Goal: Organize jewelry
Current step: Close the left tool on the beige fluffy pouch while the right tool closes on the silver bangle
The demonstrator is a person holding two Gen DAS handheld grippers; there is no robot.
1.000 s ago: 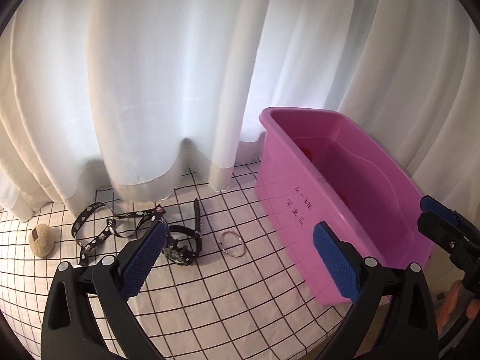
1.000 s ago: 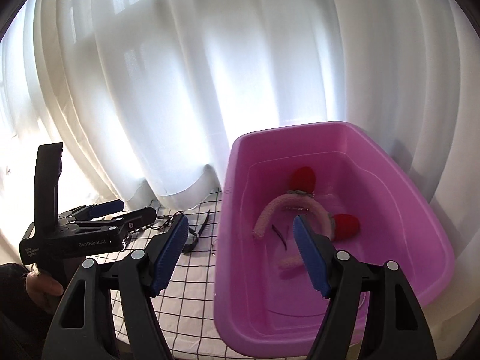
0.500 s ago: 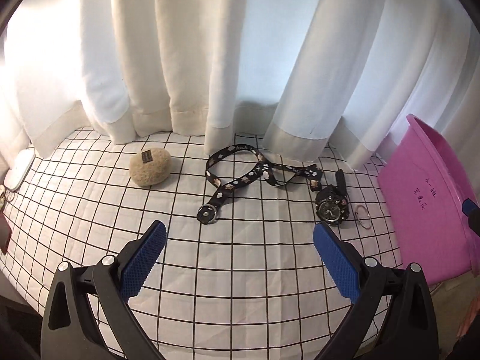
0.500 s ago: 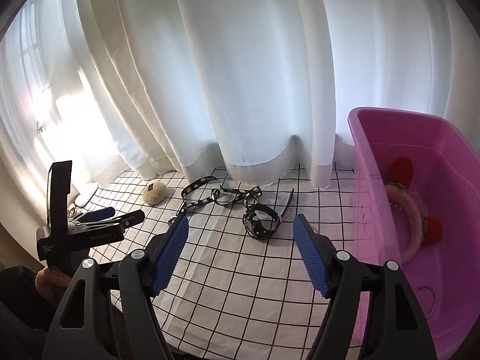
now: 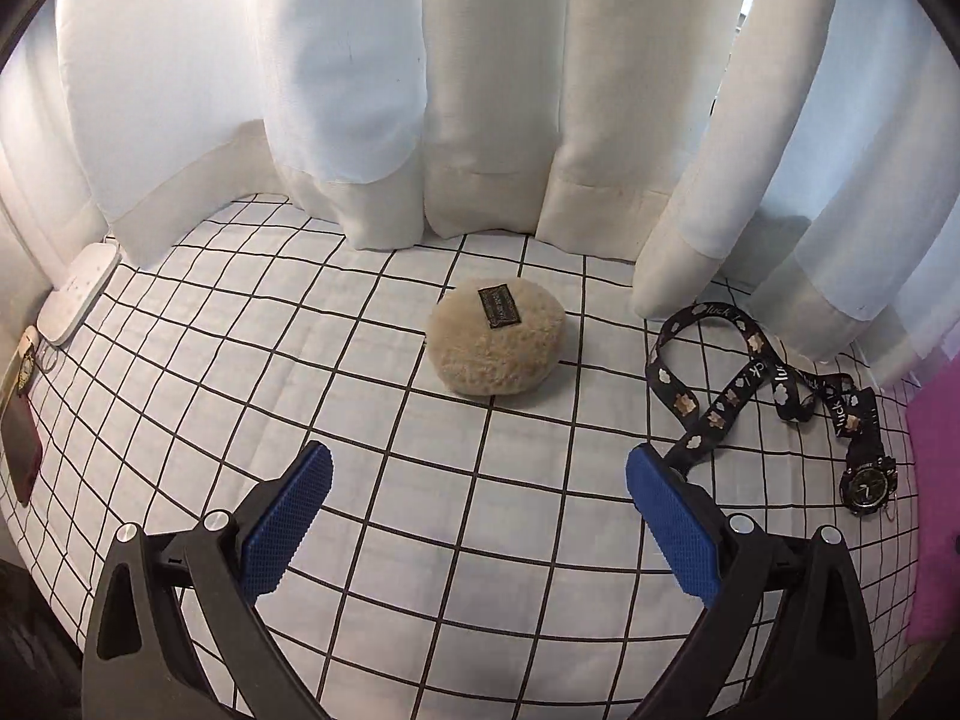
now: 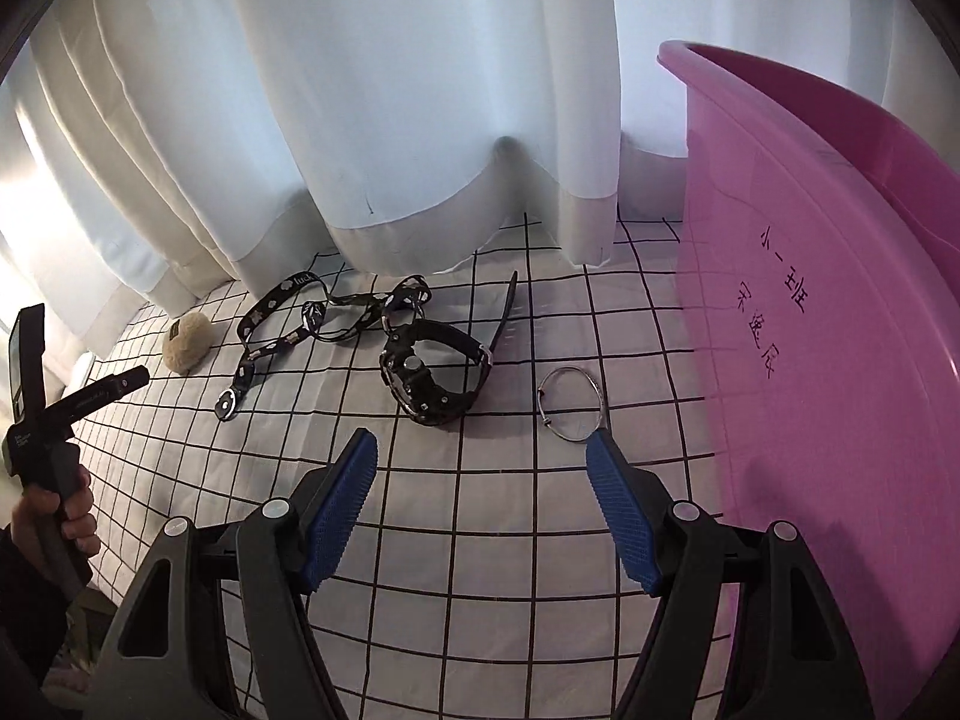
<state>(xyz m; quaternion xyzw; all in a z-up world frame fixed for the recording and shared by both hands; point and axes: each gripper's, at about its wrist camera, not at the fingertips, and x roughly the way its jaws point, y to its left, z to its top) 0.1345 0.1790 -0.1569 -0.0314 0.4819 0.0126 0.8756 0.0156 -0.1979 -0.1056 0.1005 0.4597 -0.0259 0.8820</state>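
The left gripper (image 5: 477, 471) is spread wide with nothing between its blue pads, hovering over the grid-patterned cloth (image 5: 372, 420) on the table. Straight ahead of it lies a fuzzy beige puff (image 5: 497, 343) bearing a small dark label. Ahead and to its right, a black patterned lanyard (image 5: 723, 387) runs from just beside the right pad out toward a black wristwatch (image 5: 868, 480), which lies far to the right, near the edge of a pink tub (image 5: 933, 480). White curtains (image 5: 480, 90) hang beyond.

The right gripper (image 6: 480, 456) is also released and holds nothing. Just ahead of its right fingertip lies a thin silver bangle (image 6: 571, 402), apart from the pad. Ahead and slightly left sits the wristwatch (image 6: 432, 369), with the lanyard (image 6: 288, 324) trailing off to the left and the puff (image 6: 187, 341) beyond it. The tub (image 6: 828, 324), with handwriting on its wall, stands close on the right. The left gripper (image 6: 129, 381) shows far left, in a hand (image 6: 54, 516).
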